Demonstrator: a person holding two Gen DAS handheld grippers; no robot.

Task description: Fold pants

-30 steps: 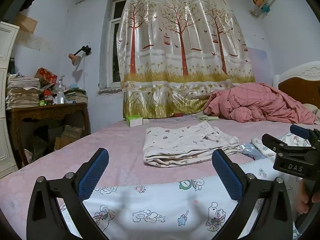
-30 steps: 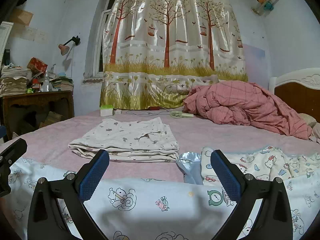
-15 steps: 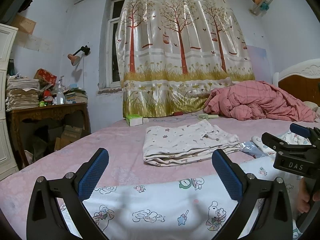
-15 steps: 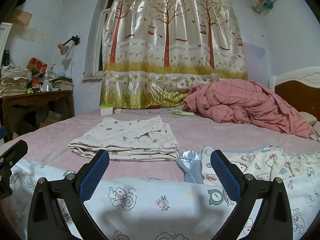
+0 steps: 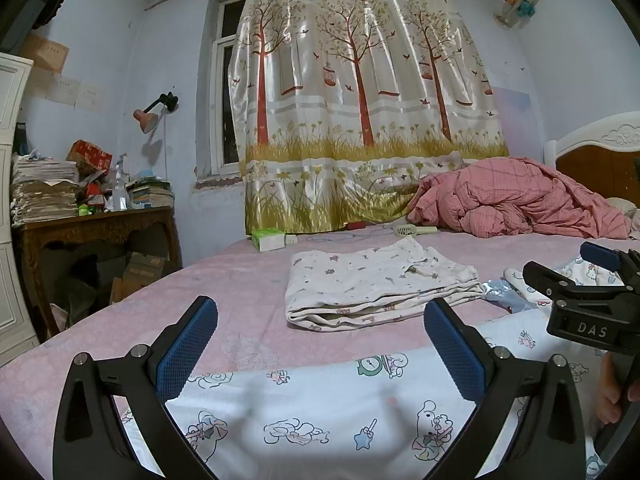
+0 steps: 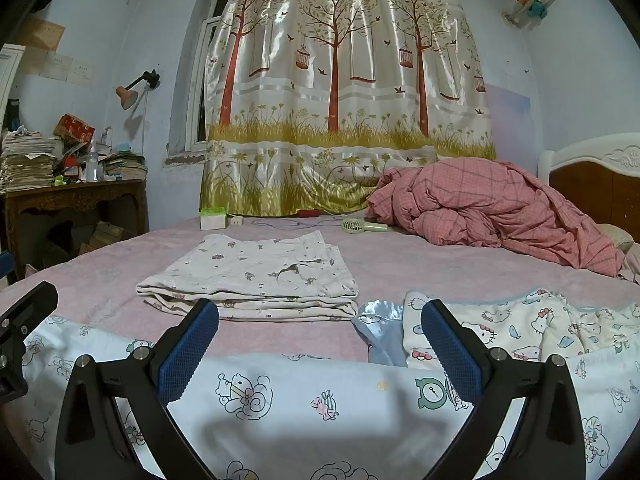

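Hardly anything has shifted since a second ago: both of my grippers hang at the near edge of the bed, and the view has only crept a touch. My left gripper (image 5: 320, 346) has its blue-padded fingers spread wide with nothing between them, poised over a white cartoon-print cloth (image 5: 320, 412) that lies along the near edge of the pink bedsheet (image 5: 224, 280). My right gripper (image 6: 318, 346) is likewise spread and empty over the same cloth. From the left wrist view I can see the right gripper at the right edge, with a bit of the person's hand (image 5: 612, 392) beneath it.

Just beyond the cloth, flat on the sheet, lie the folded pants (image 6: 252, 280), cream with small dark prints, folded into a neat rectangle. Neither gripper touches them. Beside them to the right sit a shiny pale-blue item (image 6: 378, 332) and a cat-print garment (image 6: 520, 324). Farther back are a crumpled pink quilt (image 6: 488, 208), a small hand fan (image 6: 360, 225) and a green-and-white box (image 6: 213, 218), before a tree-print curtain (image 6: 344, 92).
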